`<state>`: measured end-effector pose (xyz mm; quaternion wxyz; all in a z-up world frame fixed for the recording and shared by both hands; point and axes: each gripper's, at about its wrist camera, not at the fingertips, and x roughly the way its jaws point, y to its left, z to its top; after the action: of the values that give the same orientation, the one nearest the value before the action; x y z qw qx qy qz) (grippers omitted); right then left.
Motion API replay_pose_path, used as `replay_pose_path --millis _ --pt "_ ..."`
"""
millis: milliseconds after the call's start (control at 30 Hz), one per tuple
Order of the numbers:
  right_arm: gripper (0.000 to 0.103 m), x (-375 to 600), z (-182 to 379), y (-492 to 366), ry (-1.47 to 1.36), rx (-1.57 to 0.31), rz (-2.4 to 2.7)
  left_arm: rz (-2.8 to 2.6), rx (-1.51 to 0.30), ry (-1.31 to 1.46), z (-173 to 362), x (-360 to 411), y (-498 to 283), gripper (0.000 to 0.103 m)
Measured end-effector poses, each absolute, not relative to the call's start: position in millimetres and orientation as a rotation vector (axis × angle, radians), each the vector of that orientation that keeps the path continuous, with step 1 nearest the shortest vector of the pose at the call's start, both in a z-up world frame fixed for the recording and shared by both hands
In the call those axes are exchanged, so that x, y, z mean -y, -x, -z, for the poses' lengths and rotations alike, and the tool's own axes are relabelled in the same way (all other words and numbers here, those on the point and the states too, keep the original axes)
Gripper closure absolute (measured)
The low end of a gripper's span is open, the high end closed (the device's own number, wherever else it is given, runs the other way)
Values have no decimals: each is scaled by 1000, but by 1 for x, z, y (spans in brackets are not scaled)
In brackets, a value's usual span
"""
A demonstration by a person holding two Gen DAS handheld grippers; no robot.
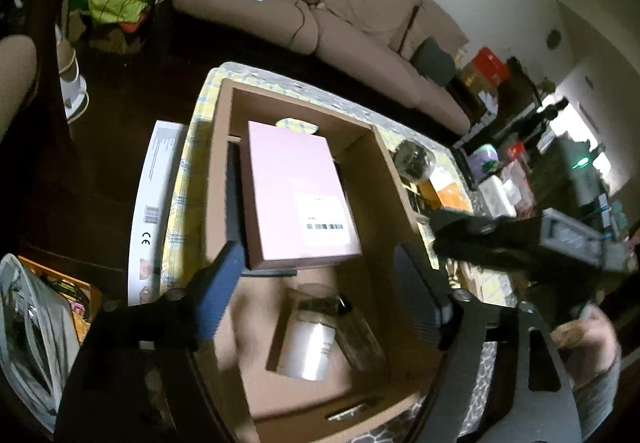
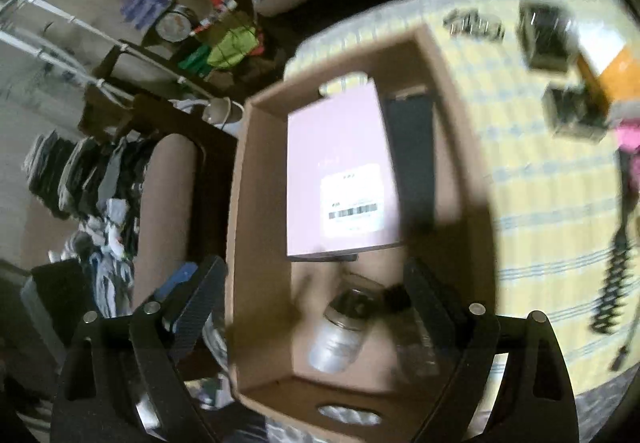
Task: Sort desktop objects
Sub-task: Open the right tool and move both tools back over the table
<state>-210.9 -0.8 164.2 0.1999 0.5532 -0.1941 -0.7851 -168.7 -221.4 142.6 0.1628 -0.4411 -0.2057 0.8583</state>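
An open cardboard box [image 1: 386, 171] stands on a yellow checked tablecloth [image 2: 552, 203]. In it lie a pink box [image 1: 298, 199] with a barcode label, a dark flat item [image 2: 412, 147] beside it, and a clear glass jar [image 1: 316, 335] on its side at the near end. The box also shows in the right wrist view [image 2: 260, 203], with the pink box [image 2: 340, 171] and the jar [image 2: 340, 335]. My left gripper [image 1: 316, 283] hovers open and empty above the jar. My right gripper [image 2: 316, 283] is also open and empty above the jar.
On the cloth right of the box lie small dark boxes [image 2: 544, 39], an orange packet [image 2: 616, 75], a pink item [image 2: 628, 135] and a black coiled cable [image 2: 612, 283]. A round glass jar [image 1: 414, 159] stands by the box. A brown sofa [image 1: 340, 15] is behind, clutter at left.
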Motion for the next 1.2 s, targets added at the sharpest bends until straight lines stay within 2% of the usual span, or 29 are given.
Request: replay_pose_path --millis 33,100,200,467,633,767,1000,1200 --pt "10 -3 -173 206 -1523 511 2223 -2445 571 1255 -145 217 167 20" --pt "8 -14 -187 194 -1485 447 2279 -2444 537 1242 -152 205 159 7" --pt "6 -42 -196 175 -1460 384 2358 -2435 483 1231 -160 180 149 0" --pt "6 -141 -185 136 -1492 427 2465 -2354 329 1234 -166 90 123 0" --pt "5 -203 -174 115 -1523 324 2622 -2306 228 1248 -161 23 114 0" --pt "5 -251 -156 102 -1545 342 2680 -2304 164 1258 -155 -21 112 0" --pt "5 -322 -127 89 -1523 480 2751 -2310 100 1271 -130 -88 115 0" --pt "5 -353 -102 88 -1483 512 2778 -2336 -79 1342 -83 -140 125 0"
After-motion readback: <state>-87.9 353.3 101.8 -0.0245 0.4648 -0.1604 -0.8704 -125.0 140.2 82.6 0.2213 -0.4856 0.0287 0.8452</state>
